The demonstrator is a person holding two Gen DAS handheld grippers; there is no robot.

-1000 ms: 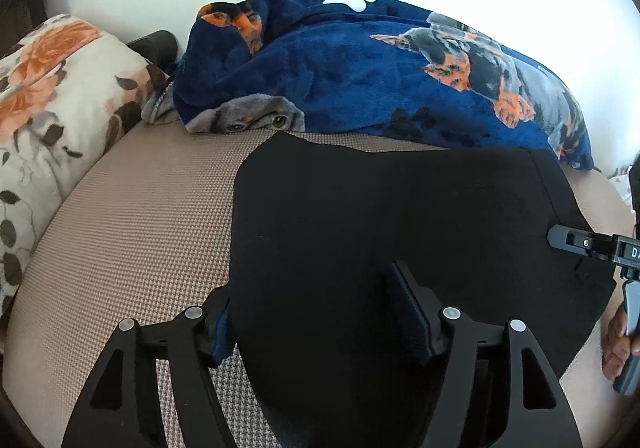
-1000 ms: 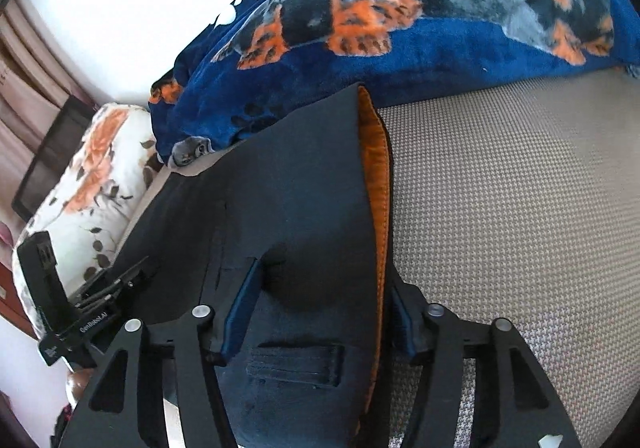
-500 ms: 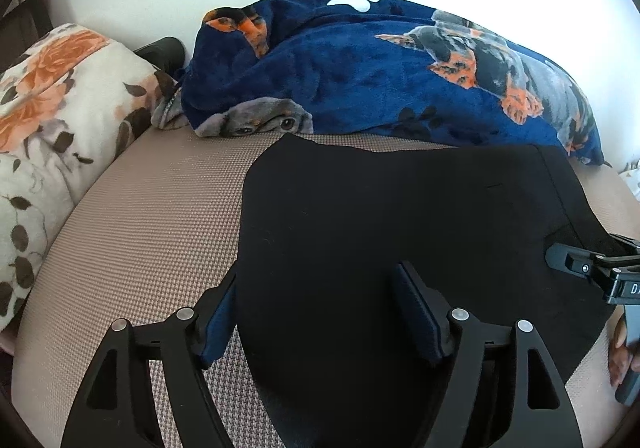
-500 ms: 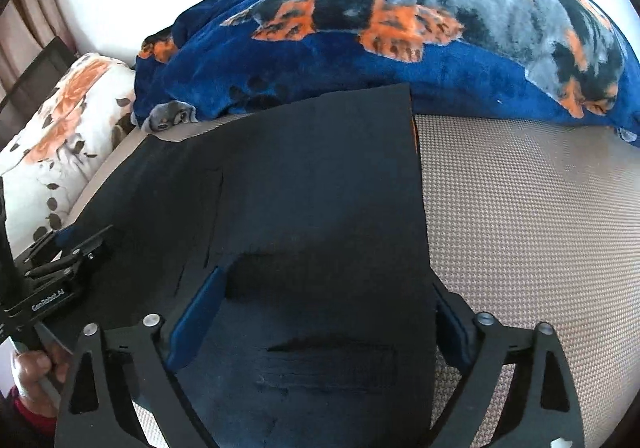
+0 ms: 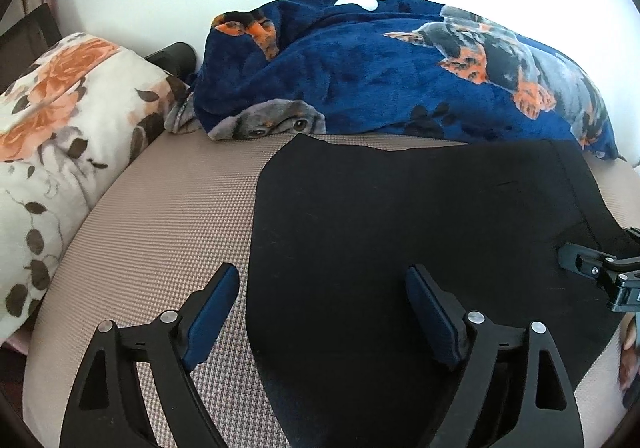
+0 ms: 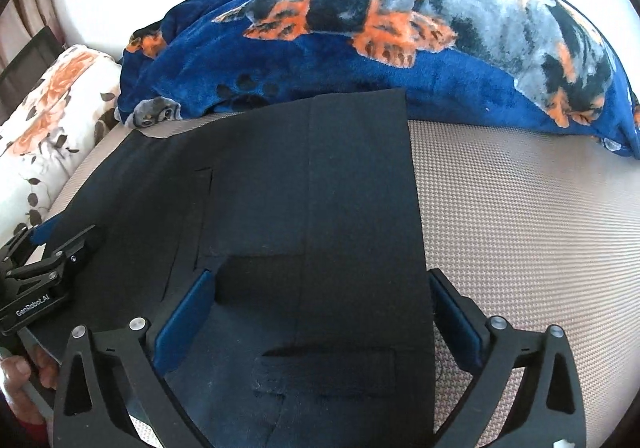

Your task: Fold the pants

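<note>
Black pants (image 5: pixel 400 228) lie flat, folded, on a beige woven surface (image 5: pixel 160 228). My left gripper (image 5: pixel 322 268) hovers over their left edge, its jaws opening; that edge runs between the blue pads, which press on nothing. My right gripper (image 6: pixel 320 273) straddles the pants (image 6: pixel 312 188) near a pocket flap, jaws also opening, wide on both sides of the cloth and not pinching it. Each gripper shows in the other's view: the right one (image 5: pixel 596 264) at the pants' right edge, the left one (image 6: pixel 56 244) at their left edge.
A blue plush blanket with dog prints (image 5: pixel 400 80) is heaped along the white wall behind the pants. A floral pillow (image 5: pixel 60 148) lies at the left. Bare beige surface (image 6: pixel 520 208) stretches right of the pants. A person's hand (image 6: pixel 20 376) holds the left gripper's handle.
Both grippers' jaws have spread apart. The right gripper let go of the pants' raised edge with its orange lining, and that cloth now lies flat. The right wrist view has rolled upright.
</note>
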